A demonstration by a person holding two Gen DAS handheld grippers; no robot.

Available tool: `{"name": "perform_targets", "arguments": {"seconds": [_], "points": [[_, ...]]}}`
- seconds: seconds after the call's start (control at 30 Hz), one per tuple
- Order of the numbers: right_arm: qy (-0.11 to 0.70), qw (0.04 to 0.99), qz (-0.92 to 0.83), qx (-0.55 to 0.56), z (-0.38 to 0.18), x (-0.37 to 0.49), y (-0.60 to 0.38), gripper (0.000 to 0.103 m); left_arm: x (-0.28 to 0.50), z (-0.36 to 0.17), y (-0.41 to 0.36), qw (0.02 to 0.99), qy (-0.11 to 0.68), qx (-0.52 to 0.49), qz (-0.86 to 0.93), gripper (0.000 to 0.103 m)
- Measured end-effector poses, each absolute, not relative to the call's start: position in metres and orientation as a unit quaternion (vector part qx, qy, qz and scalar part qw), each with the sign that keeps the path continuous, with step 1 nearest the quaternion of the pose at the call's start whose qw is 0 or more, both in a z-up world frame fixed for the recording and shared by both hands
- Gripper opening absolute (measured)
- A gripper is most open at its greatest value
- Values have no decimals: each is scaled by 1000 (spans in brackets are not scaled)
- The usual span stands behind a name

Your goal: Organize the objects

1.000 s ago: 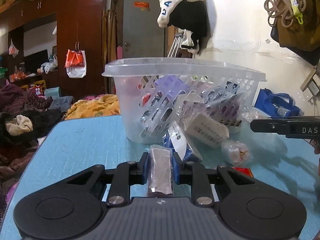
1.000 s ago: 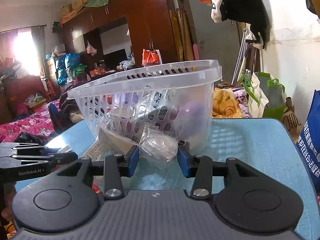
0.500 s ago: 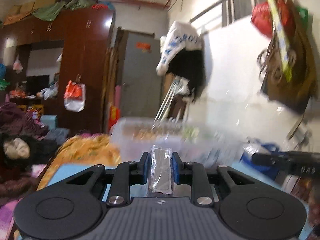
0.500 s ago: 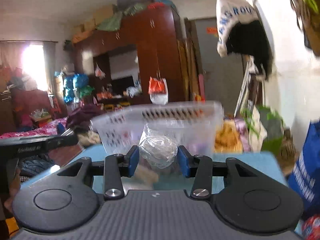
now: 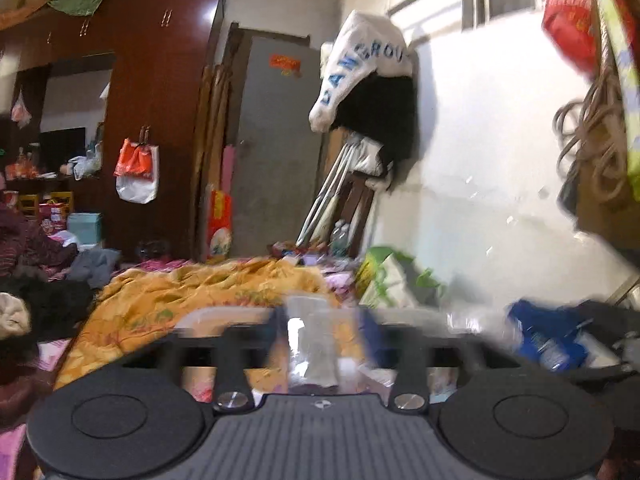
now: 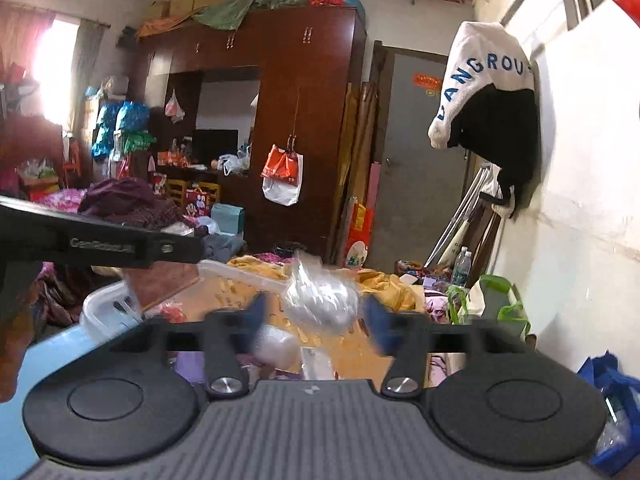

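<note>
My left gripper is blurred and its jaws are opening. A clear-wrapped grey packet sits loose in the gap, touching neither pad. Below it shows the pale rim of the clear plastic basket. In the right wrist view my right gripper is also opening, its blue pads standing clear of a crumpled clear bag that hangs between them. The basket lies under it, with a white bundle and other packets inside. The left gripper reaches in from the left, above the rim.
The blue table shows at the lower left. Behind the basket lies an orange blanket. A green-and-white bag and a blue bag stand by the white wall on the right. A person's hand is at the left edge.
Both grippers have risen from beside the basket to above its rim. Both were shut on their packets and have now spread their jaws, leaving the packet and the bag loose.
</note>
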State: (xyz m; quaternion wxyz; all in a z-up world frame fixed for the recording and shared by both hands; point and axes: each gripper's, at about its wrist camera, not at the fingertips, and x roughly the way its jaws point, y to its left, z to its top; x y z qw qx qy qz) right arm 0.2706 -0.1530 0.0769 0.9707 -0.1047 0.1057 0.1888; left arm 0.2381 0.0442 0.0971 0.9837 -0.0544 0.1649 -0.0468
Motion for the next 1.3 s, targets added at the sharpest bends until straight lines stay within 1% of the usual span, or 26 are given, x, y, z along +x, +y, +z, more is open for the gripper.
{"name": "perform_targets", "arguments": {"seconds": [0.03,0.17,0.27,0.4,0.47,0.53,0.67,0.7,0.73,0.77,0.8,1.0,1.13,1.2,1.3], "points": [[93,974,184,-98,75,262,-157,103,236,93,44,984,168,-55,-34,75],[89,969,226,-44,67,216,-182,103,192,83,48,986,149,-53,-55,77],[94,967,238,3,44,189,-203,103,145,61,40,985,154,-41,-72,85],[173,953,247,34,5,188,-215,103,95,17,20,978,180,-18,-106,85],[216,946,237,43,-9,195,-217,103,83,-3,13,971,204,-20,-123,85],[228,943,235,57,-16,202,-221,103,78,-18,7,965,224,-19,-133,85],[245,934,250,70,-22,208,-221,103,82,-39,-6,960,252,16,-124,85],[243,935,250,67,-22,206,-220,103,84,-43,-8,959,257,19,-119,82],[245,933,255,67,-21,205,-218,103,84,-45,-8,959,259,17,-114,76],[249,930,262,66,-21,205,-216,103,84,-45,-8,960,256,10,-109,62],[252,928,267,60,-23,202,-214,103,83,-46,-7,960,256,5,-110,53],[259,930,259,24,-29,199,-184,103,70,-47,2,966,238,25,-96,53],[281,921,268,-1,-32,203,-164,97,65,-42,25,969,232,8,-82,53],[295,914,279,3,-34,207,-158,96,64,-38,35,971,228,3,-75,53],[310,905,292,-11,-36,209,-144,90,63,-35,48,973,221,-7,-62,53]]}}
